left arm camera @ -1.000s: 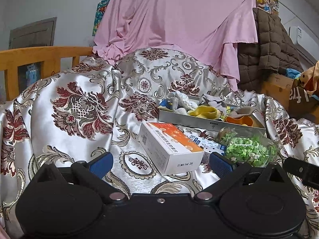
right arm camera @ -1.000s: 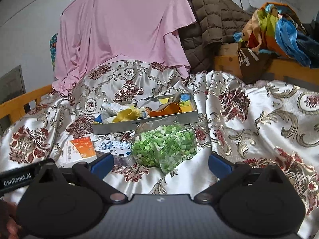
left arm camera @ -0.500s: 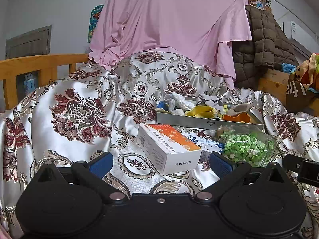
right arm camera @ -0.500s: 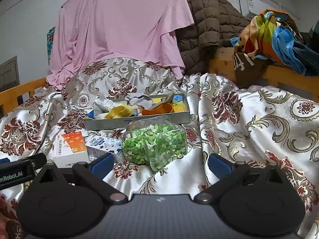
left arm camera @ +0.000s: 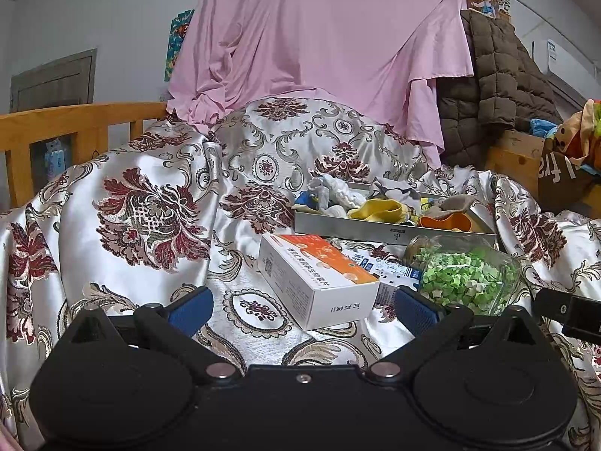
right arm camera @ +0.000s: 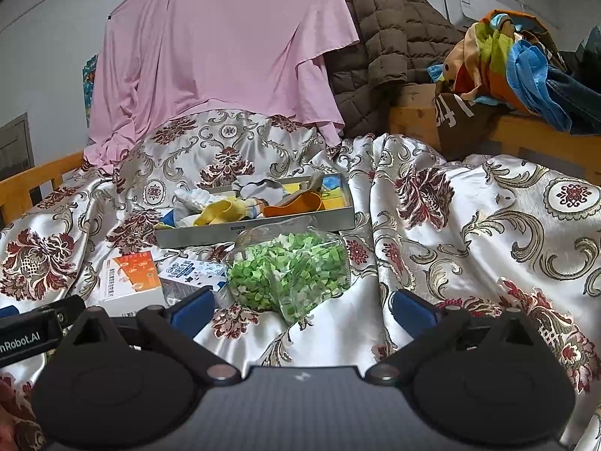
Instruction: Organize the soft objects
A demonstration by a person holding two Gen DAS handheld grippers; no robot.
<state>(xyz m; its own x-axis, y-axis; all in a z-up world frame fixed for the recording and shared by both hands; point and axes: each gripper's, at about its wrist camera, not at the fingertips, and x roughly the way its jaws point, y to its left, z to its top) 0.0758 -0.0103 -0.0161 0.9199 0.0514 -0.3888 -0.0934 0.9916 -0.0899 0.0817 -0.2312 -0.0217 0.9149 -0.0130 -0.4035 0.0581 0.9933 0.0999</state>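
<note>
A grey tray (left arm camera: 375, 230) (right arm camera: 240, 233) lies on the satin bedspread and holds several soft items, among them a yellow sock (left arm camera: 379, 208) (right arm camera: 219, 210), an orange piece (left arm camera: 445, 221) (right arm camera: 296, 203) and white cloth (left arm camera: 338, 191). My left gripper (left arm camera: 302, 310) is open and empty, low over the bed in front of a white and orange box (left arm camera: 319, 278) (right arm camera: 131, 276). My right gripper (right arm camera: 302, 310) is open and empty, just short of a clear bag of green paper stars (right arm camera: 287, 272) (left arm camera: 464, 278).
A small blue and white carton (right arm camera: 191, 272) lies between box and bag. The bedspread (right arm camera: 488, 233) is rumpled into folds. A pink sheet (left arm camera: 330, 56) and brown quilted coat (right arm camera: 390, 52) hang behind. A wooden rail (left arm camera: 49, 124) runs left; piled clothes (right arm camera: 518, 64) sit right.
Both grippers have drawn back and risen slightly, so the tray, box and bag sit a little lower and farther. Jaws stayed open. Nothing on the bed moved.
</note>
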